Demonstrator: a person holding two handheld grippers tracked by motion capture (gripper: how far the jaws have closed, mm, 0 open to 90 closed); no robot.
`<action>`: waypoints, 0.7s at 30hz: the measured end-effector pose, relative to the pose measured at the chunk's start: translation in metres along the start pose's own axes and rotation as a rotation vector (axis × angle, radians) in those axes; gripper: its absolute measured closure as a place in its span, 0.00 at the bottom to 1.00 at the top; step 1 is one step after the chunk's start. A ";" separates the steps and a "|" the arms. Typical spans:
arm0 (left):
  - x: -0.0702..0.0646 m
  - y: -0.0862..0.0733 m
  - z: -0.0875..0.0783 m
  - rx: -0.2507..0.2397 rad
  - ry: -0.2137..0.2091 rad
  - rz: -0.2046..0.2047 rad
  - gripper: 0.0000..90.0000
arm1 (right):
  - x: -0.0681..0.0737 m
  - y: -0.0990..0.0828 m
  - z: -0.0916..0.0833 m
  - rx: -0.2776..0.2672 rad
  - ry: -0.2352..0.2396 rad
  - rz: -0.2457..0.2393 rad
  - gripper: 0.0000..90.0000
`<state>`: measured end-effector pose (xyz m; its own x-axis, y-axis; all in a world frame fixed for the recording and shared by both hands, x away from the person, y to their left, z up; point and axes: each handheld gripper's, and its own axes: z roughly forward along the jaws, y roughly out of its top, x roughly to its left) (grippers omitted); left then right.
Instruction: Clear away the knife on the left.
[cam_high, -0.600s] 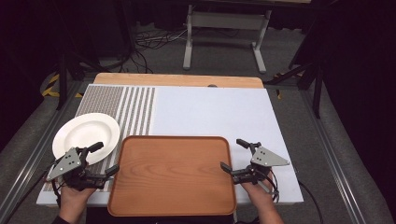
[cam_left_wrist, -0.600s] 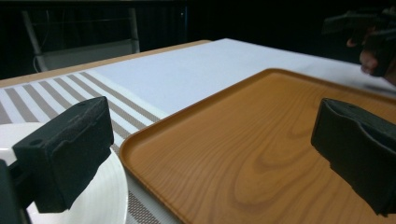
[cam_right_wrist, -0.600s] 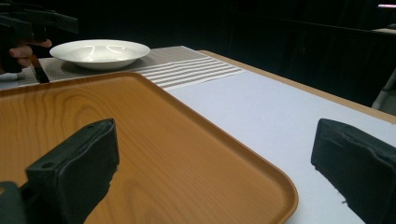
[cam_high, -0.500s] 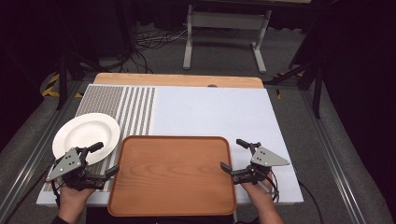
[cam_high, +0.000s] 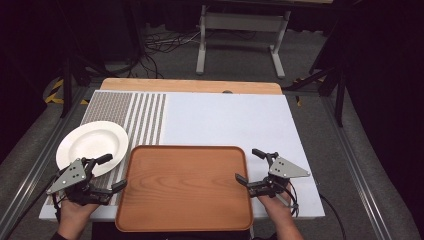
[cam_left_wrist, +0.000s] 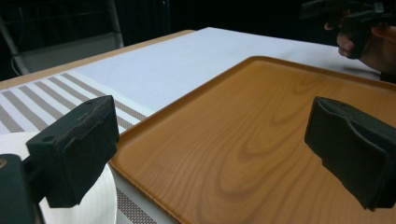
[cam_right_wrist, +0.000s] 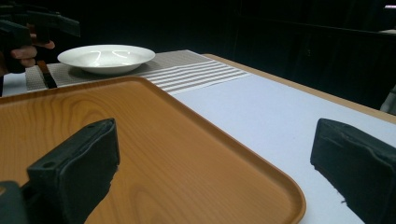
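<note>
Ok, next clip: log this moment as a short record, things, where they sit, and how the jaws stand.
tray: wooden tray, empty, at the near edge of the table
plate: white plate, empty, left of the tray on the striped mat
left gripper: jaws open, by the tray's left edge
right gripper: jaws open, by the tray's right edge
held: nothing
</note>
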<state>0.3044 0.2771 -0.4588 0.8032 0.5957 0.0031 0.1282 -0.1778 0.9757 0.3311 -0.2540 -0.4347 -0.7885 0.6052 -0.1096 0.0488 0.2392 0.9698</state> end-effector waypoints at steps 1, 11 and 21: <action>0.000 0.002 0.000 0.005 -0.006 0.001 0.04 | 0.000 0.000 0.000 0.003 0.003 0.001 0.02; 0.007 0.017 -0.010 0.079 -0.059 0.018 0.04 | 0.000 0.000 0.002 0.007 0.010 0.002 0.02; 0.012 0.032 -0.019 0.186 -0.106 0.074 0.06 | -0.001 -0.001 0.003 0.015 0.018 0.005 0.02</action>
<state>0.3069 0.2937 -0.4229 0.8697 0.4918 0.0406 0.1638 -0.3653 0.9164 0.3338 -0.2529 -0.4360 -0.7990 0.5928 -0.1012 0.0615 0.2479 0.9668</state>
